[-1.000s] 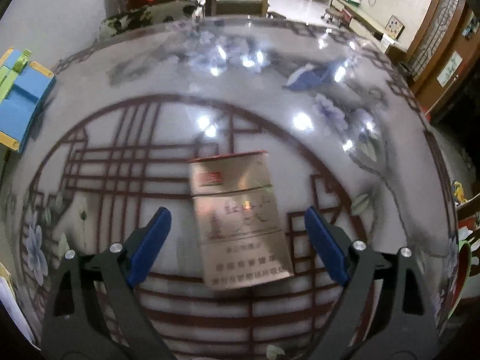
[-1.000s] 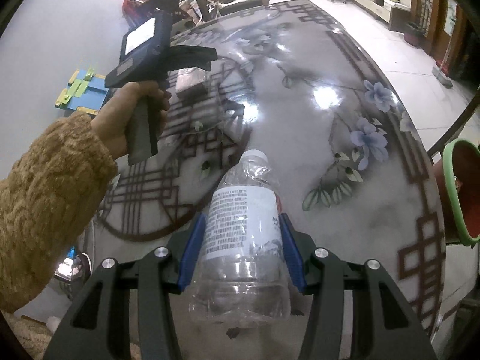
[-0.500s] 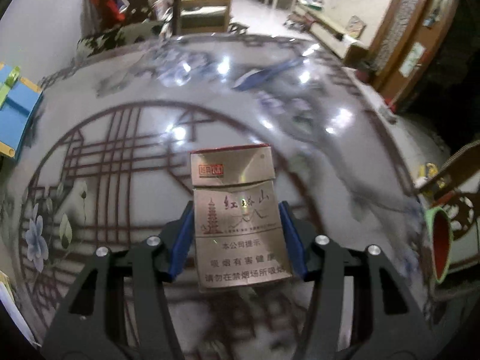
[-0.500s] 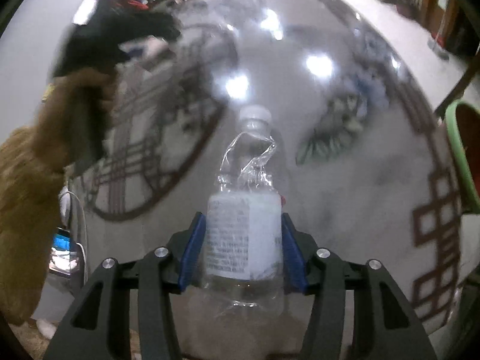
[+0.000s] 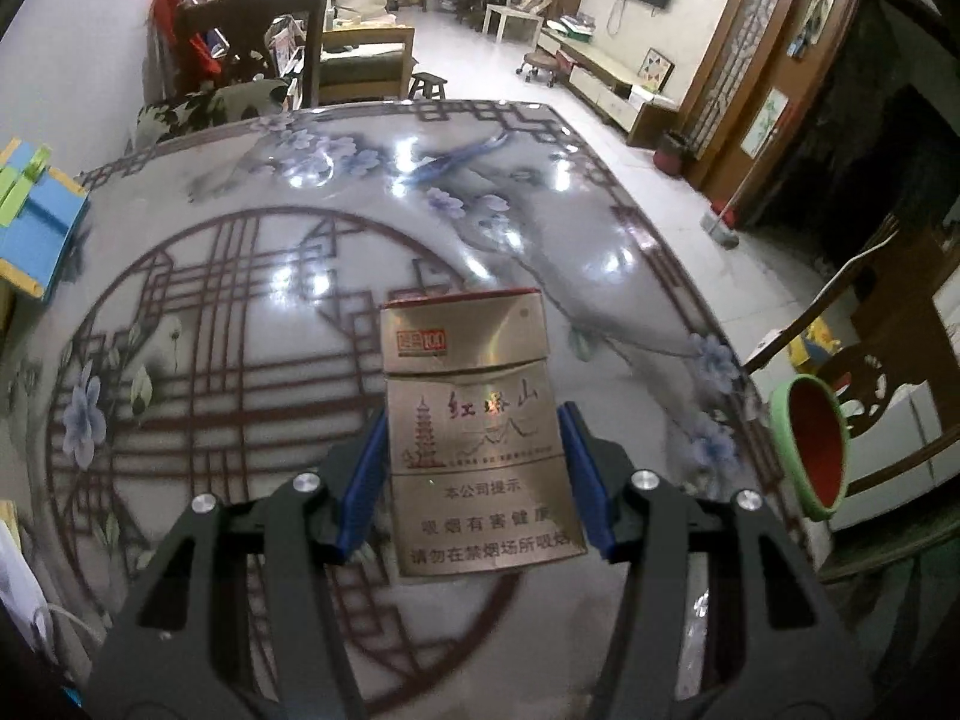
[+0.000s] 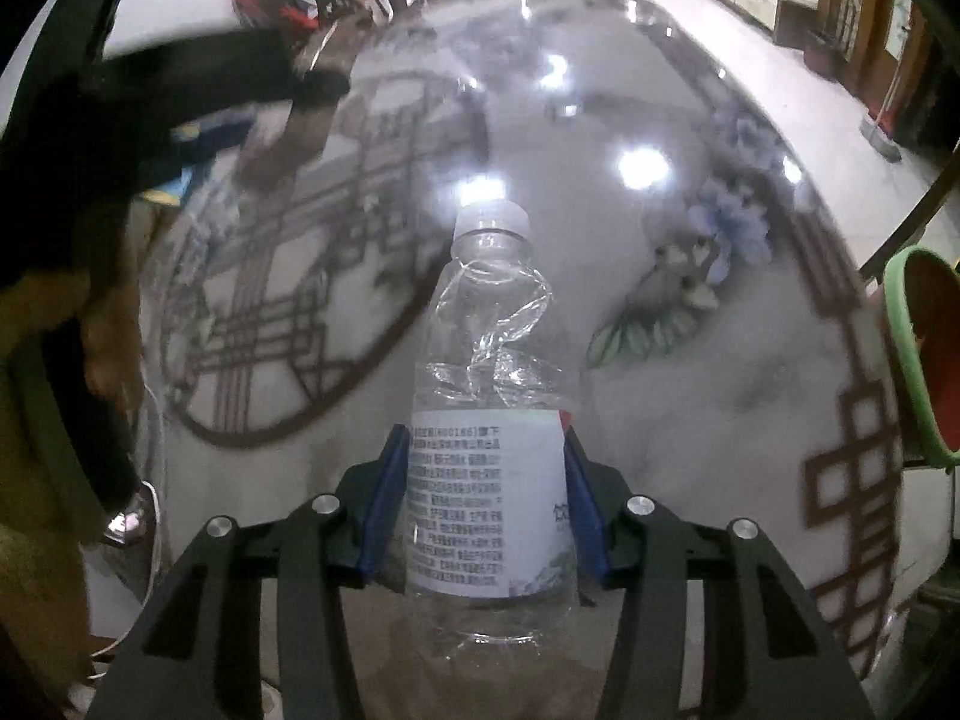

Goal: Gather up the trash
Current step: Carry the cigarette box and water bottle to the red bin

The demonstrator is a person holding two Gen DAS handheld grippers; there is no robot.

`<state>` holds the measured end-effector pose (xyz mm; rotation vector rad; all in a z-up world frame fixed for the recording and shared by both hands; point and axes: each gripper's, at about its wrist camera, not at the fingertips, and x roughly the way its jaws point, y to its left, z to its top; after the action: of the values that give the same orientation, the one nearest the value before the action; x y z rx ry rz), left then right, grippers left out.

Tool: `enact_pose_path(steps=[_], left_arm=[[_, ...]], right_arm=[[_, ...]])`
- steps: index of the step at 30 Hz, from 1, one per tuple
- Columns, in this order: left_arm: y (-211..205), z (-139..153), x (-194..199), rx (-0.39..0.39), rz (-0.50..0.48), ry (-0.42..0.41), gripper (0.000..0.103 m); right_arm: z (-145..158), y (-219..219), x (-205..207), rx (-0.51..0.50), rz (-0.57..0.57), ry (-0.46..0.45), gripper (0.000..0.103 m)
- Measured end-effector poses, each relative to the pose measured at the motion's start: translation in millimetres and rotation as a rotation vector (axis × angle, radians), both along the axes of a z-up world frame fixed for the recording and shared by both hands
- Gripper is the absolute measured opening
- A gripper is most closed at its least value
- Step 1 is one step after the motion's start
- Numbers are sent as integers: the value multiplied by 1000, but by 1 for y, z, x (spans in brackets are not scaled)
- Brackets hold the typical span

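Note:
My left gripper is shut on a gold cigarette pack with a red top edge and holds it above the glossy patterned table. My right gripper is shut on a crumpled clear plastic bottle with a white label and cap, also lifted over the table. A red bin with a green rim stands off the table's right edge; it also shows in the right wrist view. The other hand-held gripper is blurred at upper left in the right wrist view.
A blue and yellow object lies beside the table's left edge. A dark wooden chair stands beyond the far edge. A wooden chair back rises at the right near the bin. A broom leans on the floor at far right.
My left gripper closed on the cigarette pack and lifted it off the table, turning right toward the bin. My right gripper raised the bottle and tilted it more upright.

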<state>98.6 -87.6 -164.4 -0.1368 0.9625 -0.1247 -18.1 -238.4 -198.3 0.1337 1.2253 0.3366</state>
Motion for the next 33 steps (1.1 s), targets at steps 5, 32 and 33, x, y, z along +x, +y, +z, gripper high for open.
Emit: enact_pose_path(steps=[5,32,33], left_arm=[[-4,15,-17,-16,1,-21,53],[-127,69,-22,-34,-287,-116,53],[-132,70,-22,-30,-296,-119,53]], right_arm=[[27,-23,1,22,-46,-66,47],[92,-144,-22,46,-371,-253,47],[93,-149,-22,48,-379,-255,47]])
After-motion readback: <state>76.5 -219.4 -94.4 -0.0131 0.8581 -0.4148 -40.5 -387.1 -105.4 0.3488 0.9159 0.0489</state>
